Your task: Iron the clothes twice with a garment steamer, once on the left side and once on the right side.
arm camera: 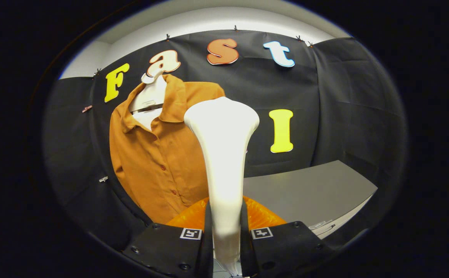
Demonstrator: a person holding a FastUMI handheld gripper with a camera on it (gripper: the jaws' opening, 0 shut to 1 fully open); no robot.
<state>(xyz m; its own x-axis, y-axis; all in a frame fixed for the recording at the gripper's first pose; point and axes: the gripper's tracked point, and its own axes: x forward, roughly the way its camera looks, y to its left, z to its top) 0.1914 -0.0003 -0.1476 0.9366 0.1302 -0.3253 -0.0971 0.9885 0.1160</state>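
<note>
The claw is clamped on the handle of the white garment steamer, a finger pressing each side, and the steamer stands upright with its wide head at the top. Beyond it and slightly left, the orange shirt hangs on a white hanger against the booth wall, seemingly apart from the head. A grey worktop lies to the right.
</note>
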